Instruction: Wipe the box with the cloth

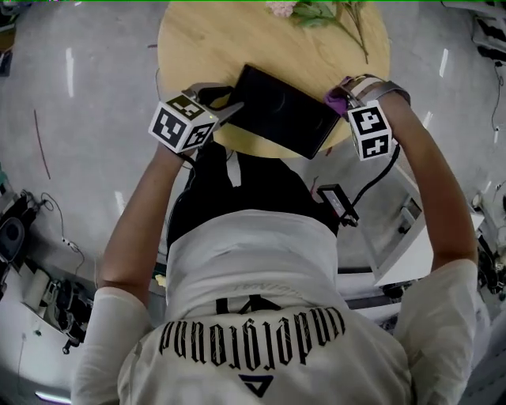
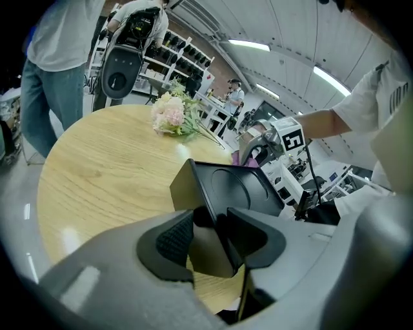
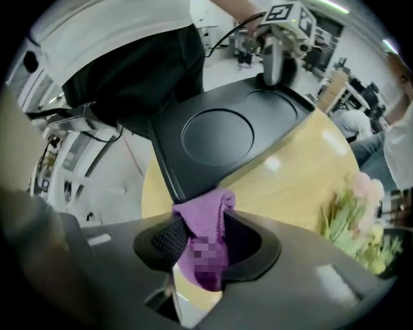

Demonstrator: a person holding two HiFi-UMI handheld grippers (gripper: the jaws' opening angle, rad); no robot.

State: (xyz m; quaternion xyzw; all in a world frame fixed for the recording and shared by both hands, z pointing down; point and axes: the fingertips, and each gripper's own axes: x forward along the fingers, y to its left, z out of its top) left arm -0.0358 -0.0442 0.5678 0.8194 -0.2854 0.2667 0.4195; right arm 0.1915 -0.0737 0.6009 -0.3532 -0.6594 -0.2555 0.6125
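The box [image 1: 281, 111], flat and black with a round recess in its lid, lay slantwise at the near rim of the table [image 1: 205, 39]. Its near long edge stuck out past the wood toward the person. That overhang probably served a purpose, since it left the box's 2 ends free for jaws to reach around.

The left gripper [image 2: 216, 235] had its jaws clamped across the box's left corner, with the wall of the box between the pads. Judging by the task, this was a bracing hold to keep the box from sliding while it was rubbed.

At the opposite end, the cloth [image 3: 206, 219], purple and bunched, sat pinched between the jaws of the right gripper [image 3: 206, 242], a fold of it poking out past the tips. That fold touched, or all but touched, the box's right corner, and the right gripper pointed down at it from just beside the table's rim. The lid looked not yet covered by the cloth, so wiping seemed to be at its start.

Flowers [image 1: 312, 9] lay well apart, at the far side of the table.
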